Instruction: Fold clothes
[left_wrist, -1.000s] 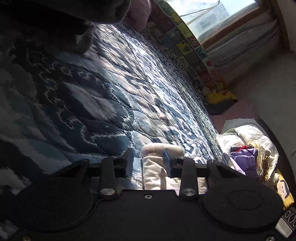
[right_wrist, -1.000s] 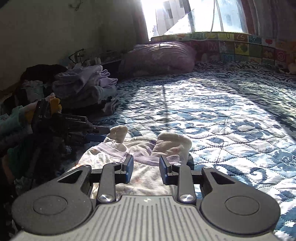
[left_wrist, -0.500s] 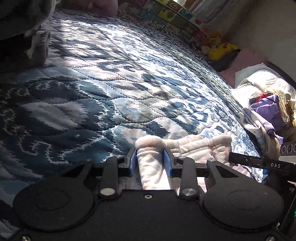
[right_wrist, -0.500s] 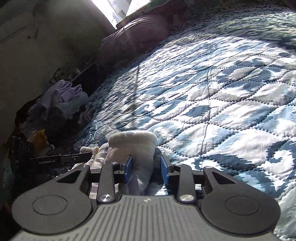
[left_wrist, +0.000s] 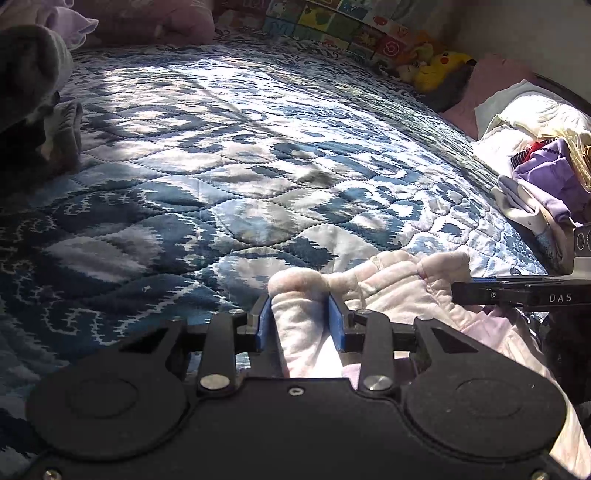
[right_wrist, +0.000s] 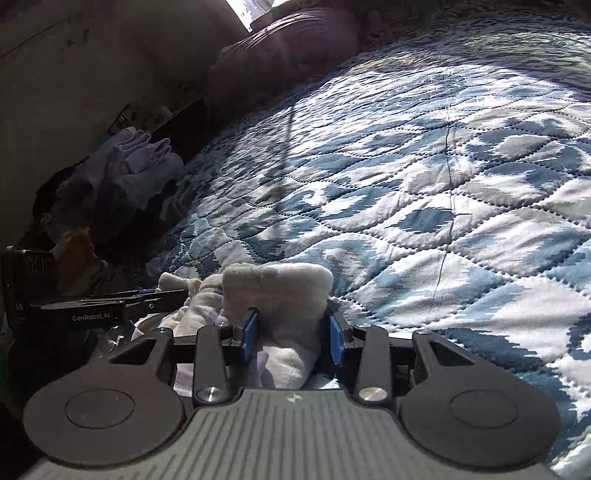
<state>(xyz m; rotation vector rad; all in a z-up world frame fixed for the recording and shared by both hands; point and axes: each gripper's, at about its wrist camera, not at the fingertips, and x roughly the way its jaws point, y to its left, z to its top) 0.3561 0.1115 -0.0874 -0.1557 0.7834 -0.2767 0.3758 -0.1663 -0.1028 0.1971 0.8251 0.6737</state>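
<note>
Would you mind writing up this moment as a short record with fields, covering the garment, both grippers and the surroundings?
Garment: pale pink garment, bunched, lying on the bed
Left gripper: shut on one corner of the garment
Right gripper: shut on another bunched corner
Surface: blue patterned quilt
Left-side pile: clothes heap by the wall
Right-side pile: purple clothes at the bed edge
Far end: yellow plush toy
Fold status: not yet folded flat

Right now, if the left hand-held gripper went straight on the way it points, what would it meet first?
Likely the blue quilt just past the pale garment that the left hand-held gripper clamps; depth is unclear.
</note>
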